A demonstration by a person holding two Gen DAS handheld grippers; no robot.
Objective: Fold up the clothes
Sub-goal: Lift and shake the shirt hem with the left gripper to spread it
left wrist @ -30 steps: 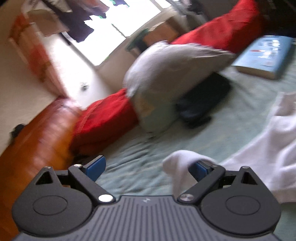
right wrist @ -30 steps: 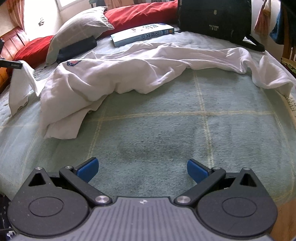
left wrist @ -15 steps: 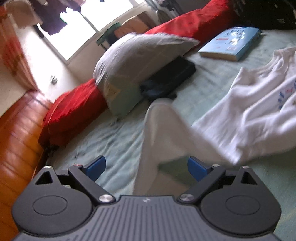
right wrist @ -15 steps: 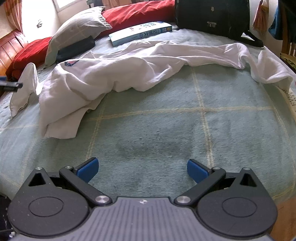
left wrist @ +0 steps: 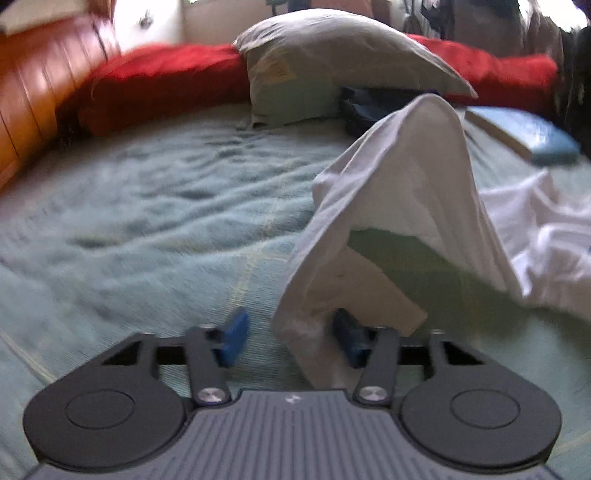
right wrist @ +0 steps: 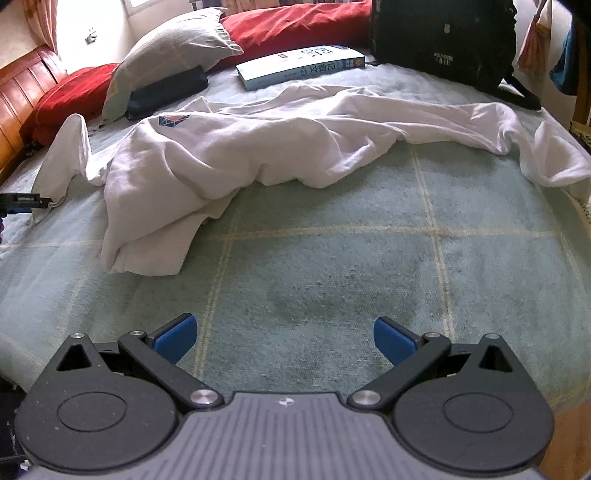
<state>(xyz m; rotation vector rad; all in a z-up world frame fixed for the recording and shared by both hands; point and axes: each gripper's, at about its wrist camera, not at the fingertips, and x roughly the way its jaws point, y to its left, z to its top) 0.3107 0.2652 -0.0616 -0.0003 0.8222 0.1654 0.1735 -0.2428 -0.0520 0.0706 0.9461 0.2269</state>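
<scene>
A: Left wrist view first. We count one crumpled white cotton T-shirt (left wrist: 399, 192), its sleeve end hanging between the blue pads of the left gripper (left wrist: 291, 338). Jaws are closing; the cloth lies against the right-hand pad, with a gap still on the left-hand side.

B: Agreed. From the right wrist view we see the rest of the shirt spread across the pale green checked blanket (right wrist: 332, 266), dark logo face up. Right gripper (right wrist: 282, 338) spread wide, nothing between its pads, over bare blanket, well apart from the shirt.

A: Counts around it: one grey pillow (right wrist: 166, 48), two red cushions (right wrist: 295, 22) along the head of the bed, one light blue book (right wrist: 299, 66), one black backpack (right wrist: 443, 40), one flat black pouch (right wrist: 166, 92) tucked under the pillow.

B: We add one orange wooden headboard (right wrist: 22, 85) at left. Book and pouch lie just behind the shirt, apart from it. Backpack sits at the far right, its strap near the shirt's far edge.

A: Left view is blurred; we can't tell the sleeve hem detail.
</scene>
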